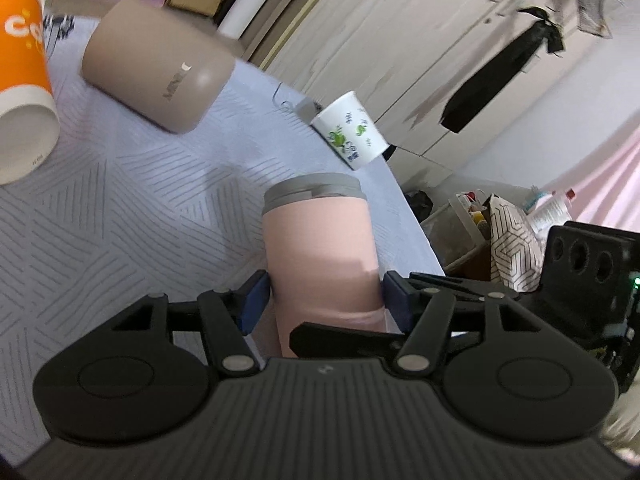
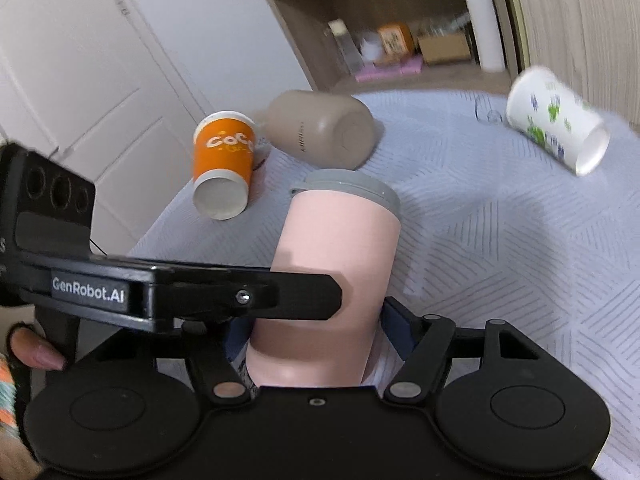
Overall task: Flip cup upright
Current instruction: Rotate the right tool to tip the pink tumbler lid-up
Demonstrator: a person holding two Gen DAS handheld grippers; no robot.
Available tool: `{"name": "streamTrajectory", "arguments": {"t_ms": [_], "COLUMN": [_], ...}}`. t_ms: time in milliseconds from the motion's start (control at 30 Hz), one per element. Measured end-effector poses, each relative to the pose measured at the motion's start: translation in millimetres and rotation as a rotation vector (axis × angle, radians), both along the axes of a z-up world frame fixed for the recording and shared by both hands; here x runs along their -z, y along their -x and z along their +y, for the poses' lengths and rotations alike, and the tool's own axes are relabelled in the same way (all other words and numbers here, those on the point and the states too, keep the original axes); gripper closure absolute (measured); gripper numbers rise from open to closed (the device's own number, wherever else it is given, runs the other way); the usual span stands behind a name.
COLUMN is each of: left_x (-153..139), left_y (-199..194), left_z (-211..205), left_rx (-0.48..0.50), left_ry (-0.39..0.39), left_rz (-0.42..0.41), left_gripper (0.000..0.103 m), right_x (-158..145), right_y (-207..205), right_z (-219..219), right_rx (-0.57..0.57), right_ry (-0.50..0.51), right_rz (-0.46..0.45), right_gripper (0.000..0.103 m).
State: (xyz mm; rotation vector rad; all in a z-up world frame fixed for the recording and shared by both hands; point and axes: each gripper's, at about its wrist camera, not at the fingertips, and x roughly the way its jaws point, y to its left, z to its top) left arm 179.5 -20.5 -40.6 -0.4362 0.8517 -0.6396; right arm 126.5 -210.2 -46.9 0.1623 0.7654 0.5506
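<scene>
Left wrist view: the left gripper [image 1: 324,300] has its blue pads pressed on both sides of the smooth pink cup [image 1: 320,248], grey rim farthest out. Right gripper [image 2: 316,328] clamps the same cup [image 2: 340,248]. It stands near the bed's [image 1: 120,200] right edge; patterned fabric lies open leftward. Beyond lie a taupe cup [image 1: 160,68], orange paper cup [image 1: 22,80], white paper cup [image 1: 352,130].
</scene>
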Motion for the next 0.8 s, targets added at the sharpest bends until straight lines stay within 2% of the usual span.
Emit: {"name": "streamTrajectory", "arguments": {"t_ms": [233, 433, 667, 800], "left_x": [-16, -20, -24, -29], "left_y": [30, 35, 21, 5], "left_z": [2, 19, 29, 31], "left_rx": [-0.015, -0.056, -0.085, -0.104], "left_ry": [-0.103, -0.069, -0.079, -0.086], "left_rz": [-0.146, -0.215, -0.265, -0.291], "left_gripper": [0.042, 0.043, 0.042, 0.042], "right_x": [-5, -10, -7, -12], "right_y": [26, 37, 26, 5], "right_z": [23, 46, 66, 65], "right_rx": [-0.051, -0.03, -0.01, 0.02], "right_ry": [0.117, 0.213, 0.33, 0.3], "right_rz": [-0.174, -0.303, -0.46, -0.507], "right_gripper": [0.03, 0.03, 0.032, 0.035]}}
